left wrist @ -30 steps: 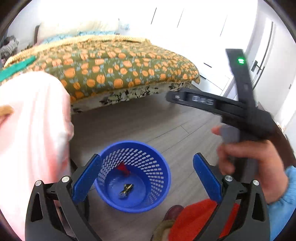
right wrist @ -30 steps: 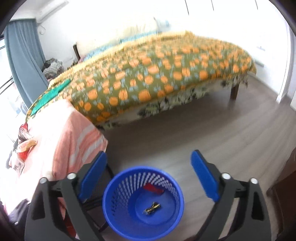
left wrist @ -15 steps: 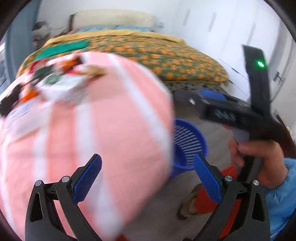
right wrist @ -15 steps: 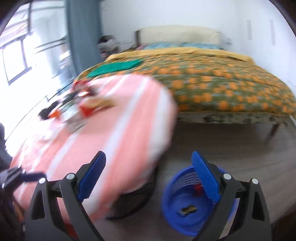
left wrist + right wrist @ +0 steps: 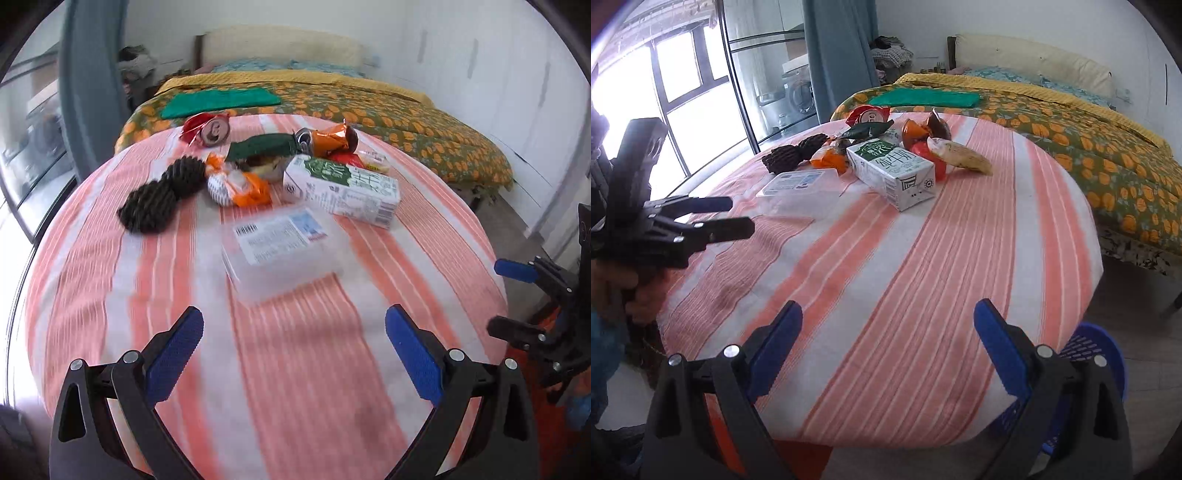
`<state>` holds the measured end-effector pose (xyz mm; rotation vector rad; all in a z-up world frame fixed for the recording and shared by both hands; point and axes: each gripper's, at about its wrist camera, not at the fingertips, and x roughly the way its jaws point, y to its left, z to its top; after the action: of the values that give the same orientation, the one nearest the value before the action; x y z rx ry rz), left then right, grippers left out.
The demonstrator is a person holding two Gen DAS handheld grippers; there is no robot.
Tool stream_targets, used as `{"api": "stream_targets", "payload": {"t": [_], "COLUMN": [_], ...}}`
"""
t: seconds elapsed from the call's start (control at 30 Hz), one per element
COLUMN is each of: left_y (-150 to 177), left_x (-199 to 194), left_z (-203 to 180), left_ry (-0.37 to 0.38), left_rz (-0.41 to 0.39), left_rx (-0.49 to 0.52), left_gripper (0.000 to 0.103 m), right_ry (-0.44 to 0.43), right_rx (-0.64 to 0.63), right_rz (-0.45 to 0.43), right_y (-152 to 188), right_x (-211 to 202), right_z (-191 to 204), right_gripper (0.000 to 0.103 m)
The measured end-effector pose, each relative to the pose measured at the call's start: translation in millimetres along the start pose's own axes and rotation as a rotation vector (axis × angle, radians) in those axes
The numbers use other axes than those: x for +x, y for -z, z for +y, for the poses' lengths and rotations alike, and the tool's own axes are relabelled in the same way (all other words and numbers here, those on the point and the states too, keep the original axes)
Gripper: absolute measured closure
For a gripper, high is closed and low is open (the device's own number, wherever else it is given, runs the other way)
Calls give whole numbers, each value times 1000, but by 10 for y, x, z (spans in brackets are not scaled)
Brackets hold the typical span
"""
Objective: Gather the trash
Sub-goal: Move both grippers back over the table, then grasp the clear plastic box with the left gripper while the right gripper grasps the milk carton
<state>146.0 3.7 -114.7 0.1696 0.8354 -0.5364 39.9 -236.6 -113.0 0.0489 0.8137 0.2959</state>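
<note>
We held both grippers [image 5: 293, 350] [image 5: 886, 343] spread and empty; trash [image 5: 340, 188] covered the table [image 5: 295, 387], bin [image 5: 1104, 354] beside it.

The near half of the round table under its pink-and-white striped cloth [image 5: 923, 295] lies bare. Farther in, a clear plastic box [image 5: 279, 251] and white-green milk carton [image 5: 892, 171] front the seemingly tight-packed litter.

Trash cluster at 12 o'clock on worktop [image 5: 960, 258]: carton [image 5: 892, 170] centre, plastic box [image 5: 798, 184] at its 9 (just beside), can [image 5: 870, 115] behind at 11. Bed [image 5: 1071, 122] beyond. Basket [image 5: 1097, 354] on floor at 4 o'clock, under worktop edge.
</note>
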Motion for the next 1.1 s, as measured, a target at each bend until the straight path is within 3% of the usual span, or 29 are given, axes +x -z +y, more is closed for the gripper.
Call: {"api": "stream_targets", "payload": {"t": [0.13, 0.27, 0.53, 0.73, 0.87, 1.0, 1.1], "left_y": [-178, -353, -524, -419, -438, -500, -513], "left_x": [137, 283, 707, 617, 607, 756, 818], "left_z": [154, 141, 134, 26, -29, -76, -101], "left_ry": [71, 90, 264, 367, 308, 202, 199], "left_rz": [27, 35, 145, 205, 176, 180, 188], "left_rx": [118, 240, 283, 360, 351, 321, 299], "left_gripper": [5, 5, 5, 5, 5, 5, 10], "right_ry": [6, 11, 22, 39, 28, -2, 1], "right_rx": [10, 24, 55, 86, 106, 112, 93], "right_rz": [2, 4, -5, -25, -14, 13, 42], "right_y": [37, 61, 96, 104, 89, 39, -45], "right_x": [-20, -24, -116, -207, -153, -91, -33], "right_z": [26, 25, 0, -106, -156, -204, -275], "right_gripper": [12, 12, 12, 12, 12, 12, 12]}}
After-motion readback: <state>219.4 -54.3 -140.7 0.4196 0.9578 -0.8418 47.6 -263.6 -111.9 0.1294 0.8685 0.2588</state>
